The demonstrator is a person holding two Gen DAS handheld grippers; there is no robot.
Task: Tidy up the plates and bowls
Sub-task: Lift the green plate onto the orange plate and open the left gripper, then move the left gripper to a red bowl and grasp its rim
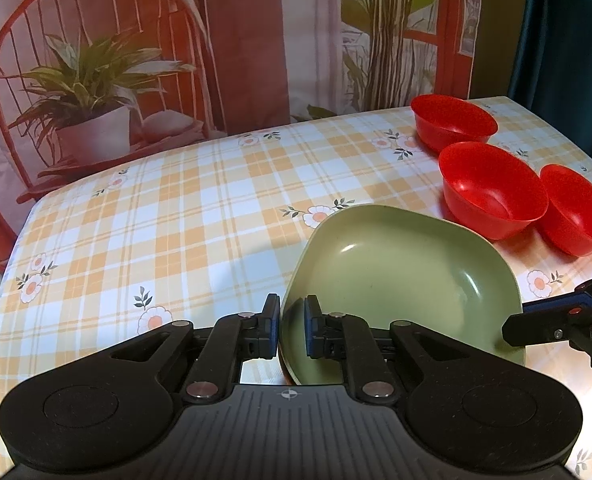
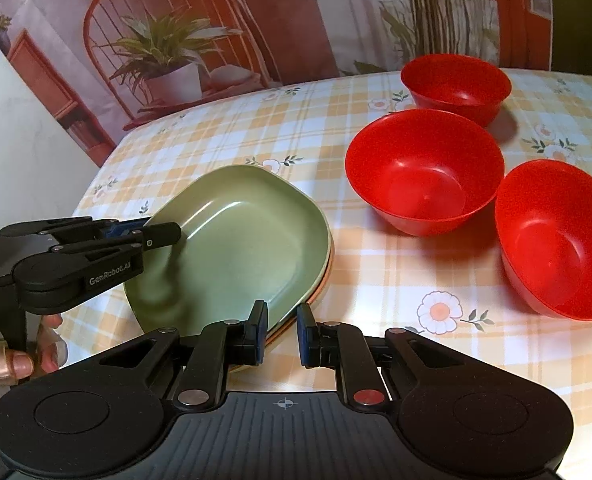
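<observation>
A green plate (image 1: 407,280) tops a stack of plates (image 2: 232,248) on the checked tablecloth; cream and orange rims show beneath it. My left gripper (image 1: 292,324) is shut on the near-left rim of the stack, also seen in the right wrist view (image 2: 164,234). My right gripper (image 2: 280,332) has its jaws around the stack's near-right rim, close to it with a narrow gap. It shows at the plate's right edge in the left wrist view (image 1: 535,320). Three red bowls (image 2: 423,172) (image 2: 455,86) (image 2: 555,240) stand upright to the right.
The table (image 1: 176,220) has a yellow checked cloth with flowers. A printed backdrop with a chair and plants (image 1: 96,80) hangs behind it. The table's left and far edges are near. A hand (image 2: 20,360) holds the left gripper.
</observation>
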